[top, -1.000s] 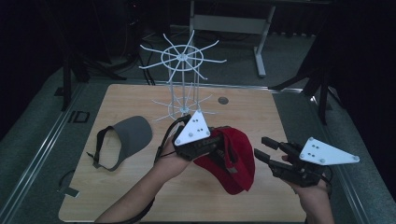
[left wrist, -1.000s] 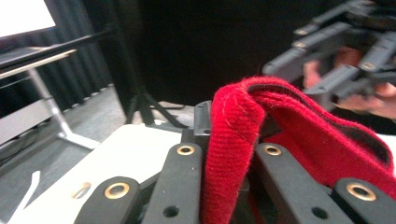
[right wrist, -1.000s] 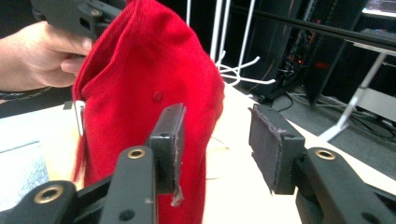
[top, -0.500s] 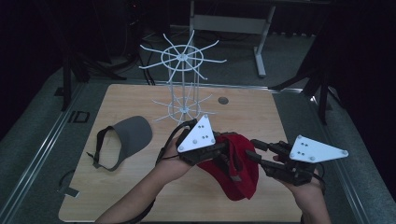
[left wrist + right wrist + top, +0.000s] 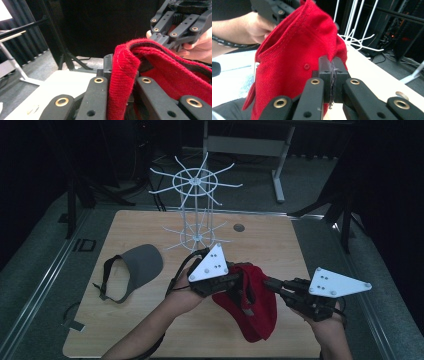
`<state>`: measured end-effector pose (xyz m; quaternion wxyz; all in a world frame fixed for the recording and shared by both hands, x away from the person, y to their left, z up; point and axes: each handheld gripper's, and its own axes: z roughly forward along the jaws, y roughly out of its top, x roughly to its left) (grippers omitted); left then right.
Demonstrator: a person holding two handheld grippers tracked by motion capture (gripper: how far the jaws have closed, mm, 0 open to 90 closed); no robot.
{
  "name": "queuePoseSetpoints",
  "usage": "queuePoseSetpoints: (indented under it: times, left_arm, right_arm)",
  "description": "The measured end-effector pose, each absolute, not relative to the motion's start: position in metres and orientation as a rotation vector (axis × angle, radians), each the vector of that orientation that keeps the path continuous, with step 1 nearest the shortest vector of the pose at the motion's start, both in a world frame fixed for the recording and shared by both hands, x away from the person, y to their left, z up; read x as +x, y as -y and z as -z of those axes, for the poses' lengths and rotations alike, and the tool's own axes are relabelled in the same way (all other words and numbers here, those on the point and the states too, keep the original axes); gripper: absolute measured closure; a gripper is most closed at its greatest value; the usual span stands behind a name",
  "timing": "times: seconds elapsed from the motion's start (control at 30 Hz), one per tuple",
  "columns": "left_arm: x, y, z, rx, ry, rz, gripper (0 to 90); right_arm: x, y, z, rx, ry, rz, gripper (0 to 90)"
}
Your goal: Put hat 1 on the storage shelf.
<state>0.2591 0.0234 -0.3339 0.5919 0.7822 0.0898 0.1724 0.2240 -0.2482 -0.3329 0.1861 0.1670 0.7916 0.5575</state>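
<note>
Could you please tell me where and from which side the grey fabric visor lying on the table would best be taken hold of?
Probably the grey fabric visor's broad, flat brim, approached from its open right edge: there a hand-held gripper could slide one jaw under the thin edge. The limp strap loop at its left offers a less steady hold.

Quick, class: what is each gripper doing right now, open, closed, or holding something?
Left gripper: closed on the red cap.
Right gripper: jaws just closed, pinching the red cap's fabric.
</note>
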Motion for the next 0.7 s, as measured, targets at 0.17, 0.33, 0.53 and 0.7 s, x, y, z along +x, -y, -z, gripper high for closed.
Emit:
queuePoseSetpoints:
  times: [0.17, 0.33, 0.53, 0.7]
  left_arm:
    - [0.257, -0.022, 0.336, 1.824, -0.195, -0.42, 83.2]
    - [0.258, -0.026, 0.337, 1.818, -0.218, -0.422, 72.3]
    - [0.259, -0.033, 0.339, 1.8, -0.258, -0.43, 63.3]
    - [0.254, -0.036, 0.343, 1.808, -0.254, -0.428, 58.9]
  right_arm:
    - [0.226, 0.254, 0.329, 0.535, -2.191, -1.613, 89.0]
    - [0.228, 0.258, 0.322, 0.581, -2.136, -1.624, 89.0]
    - [0.226, 0.262, 0.315, 0.586, -2.119, -1.62, 89.0]
    - [0.228, 0.264, 0.314, 0.605, -2.114, -1.628, 89.0]
